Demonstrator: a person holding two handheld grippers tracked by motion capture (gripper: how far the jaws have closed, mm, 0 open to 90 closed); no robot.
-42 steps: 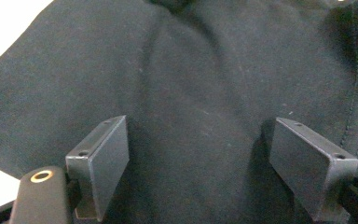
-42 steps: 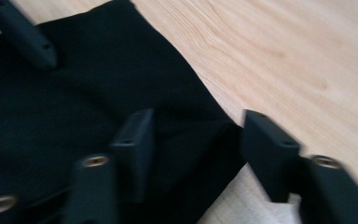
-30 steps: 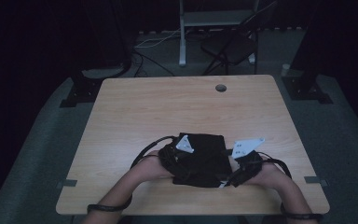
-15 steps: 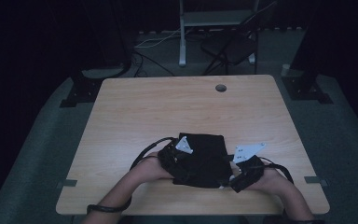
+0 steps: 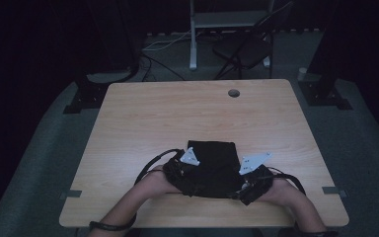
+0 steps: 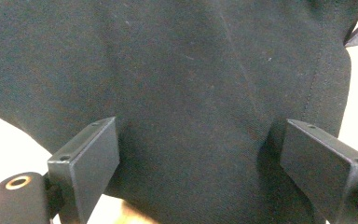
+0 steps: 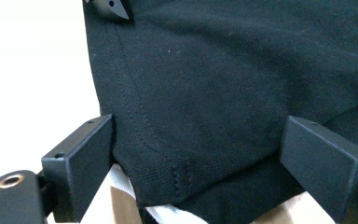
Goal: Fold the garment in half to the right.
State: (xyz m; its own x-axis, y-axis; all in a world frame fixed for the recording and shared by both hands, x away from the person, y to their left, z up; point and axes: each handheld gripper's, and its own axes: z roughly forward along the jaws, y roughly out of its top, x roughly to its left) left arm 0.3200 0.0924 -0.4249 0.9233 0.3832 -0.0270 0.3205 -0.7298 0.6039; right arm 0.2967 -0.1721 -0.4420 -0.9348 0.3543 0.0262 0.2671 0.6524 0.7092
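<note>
A folded black garment (image 5: 213, 167) lies on the wooden table (image 5: 177, 113) near its front edge. My left gripper (image 5: 186, 172) is at the garment's near left corner and my right gripper (image 5: 245, 180) at its near right corner. In the left gripper view the black cloth (image 6: 191, 70) spreads across and beyond the left gripper (image 6: 198, 126), whose jaws stand wide apart. In the right gripper view the stitched hem of the garment (image 7: 223, 60) lies between the wide-apart jaws of the right gripper (image 7: 196, 121), with a bit of white fabric (image 7: 121, 179) showing under the hem.
A round cable hole (image 5: 234, 93) is in the table's far side. A dark chair (image 5: 242, 49) and cables stand on the floor behind the table. Tape marks (image 5: 70, 194) sit at both front corners. The table's far half is bare wood.
My right gripper has shifted slightly left and nearer, closer in to the garment's near right corner. The left gripper and the garment have stayed put.
</note>
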